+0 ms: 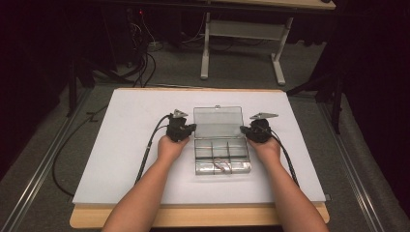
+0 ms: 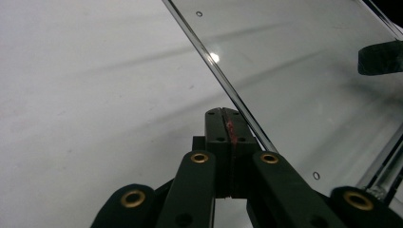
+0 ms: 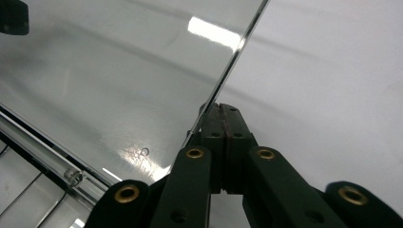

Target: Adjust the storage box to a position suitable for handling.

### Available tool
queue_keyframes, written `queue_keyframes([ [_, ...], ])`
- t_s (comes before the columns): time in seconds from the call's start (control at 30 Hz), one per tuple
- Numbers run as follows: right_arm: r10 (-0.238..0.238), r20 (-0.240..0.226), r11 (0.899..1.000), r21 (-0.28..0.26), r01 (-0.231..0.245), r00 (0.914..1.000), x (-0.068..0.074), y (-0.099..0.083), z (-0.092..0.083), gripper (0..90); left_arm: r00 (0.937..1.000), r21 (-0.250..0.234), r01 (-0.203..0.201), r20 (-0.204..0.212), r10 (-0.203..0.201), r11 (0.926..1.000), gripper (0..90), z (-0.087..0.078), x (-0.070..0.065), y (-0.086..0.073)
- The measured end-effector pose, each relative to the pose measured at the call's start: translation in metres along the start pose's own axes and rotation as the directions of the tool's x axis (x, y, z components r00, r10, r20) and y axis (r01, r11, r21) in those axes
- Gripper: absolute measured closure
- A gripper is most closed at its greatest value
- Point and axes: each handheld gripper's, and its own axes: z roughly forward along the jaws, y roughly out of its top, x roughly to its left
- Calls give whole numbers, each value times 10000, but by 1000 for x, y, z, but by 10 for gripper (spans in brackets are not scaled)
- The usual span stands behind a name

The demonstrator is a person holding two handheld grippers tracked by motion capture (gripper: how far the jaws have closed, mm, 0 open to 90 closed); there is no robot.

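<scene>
A clear plastic compartment box (image 1: 222, 155) lies mid-table with its lid (image 1: 217, 122) swung open toward the far side. My left gripper (image 1: 192, 128) is at the lid's left edge and my right gripper (image 1: 243, 129) at its right edge. In the left gripper view the jaws (image 2: 223, 113) are pressed together, and the lid (image 2: 294, 71) edge runs beside the right jaw tip, not between the jaws. The right gripper (image 3: 221, 108) is likewise shut, with the lid (image 3: 119, 71) edge meeting the outside of its left jaw. Small items lie in the box's front compartment, too small to identify.
The box rests on a white mat (image 1: 135, 159) over a wooden table (image 1: 193, 216). A cable (image 1: 147, 150) trails from each gripper toward the near edge. Beyond the table stand a white desk frame (image 1: 241, 43) and floor cables.
</scene>
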Motion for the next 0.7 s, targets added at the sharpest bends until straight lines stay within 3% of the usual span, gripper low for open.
queue_keyframes([
  [0.7,-78,120,9996,-274,81,9999,1,9,-11,900,9999,-428,-166,-38,164,9989,900,-11,-5,9],
])
